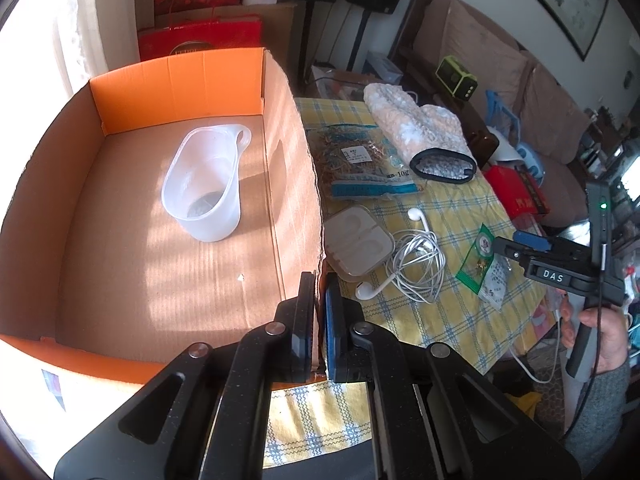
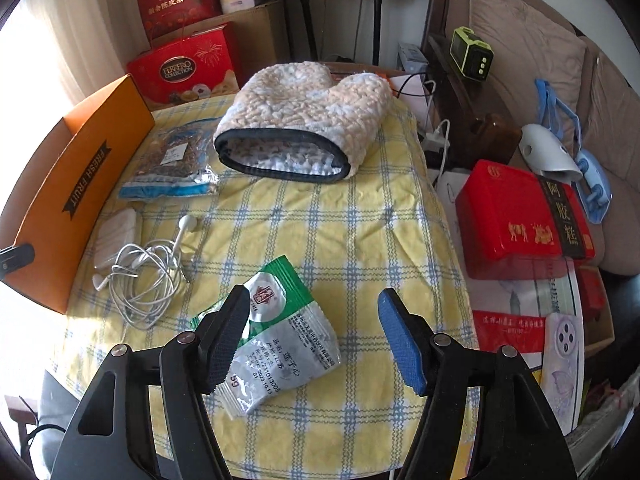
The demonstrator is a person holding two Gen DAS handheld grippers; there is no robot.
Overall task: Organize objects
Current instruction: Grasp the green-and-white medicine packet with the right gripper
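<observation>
An orange cardboard box [image 1: 176, 80] stands on the left of the table; a clear plastic cup [image 1: 206, 184] lies inside it. My left gripper [image 1: 320, 284] is shut on the box's right wall [image 1: 298, 184]. My right gripper [image 2: 312, 308] is open, just above a green and silver sachet [image 2: 280, 320] on the yellow checked cloth [image 2: 360, 232]; it also shows in the left wrist view [image 1: 510, 246]. White earphones [image 2: 148, 276], a white case [image 1: 358, 242], a bag of dried herbs [image 2: 172, 160] and a fluffy mitt [image 2: 308, 128] lie on the cloth.
Red gift bags [image 2: 188, 68] stand behind the table. A red tin [image 2: 520, 216] and papers lie at the right. A sofa [image 2: 532, 40] with a green device [image 2: 472, 54] runs along the right side.
</observation>
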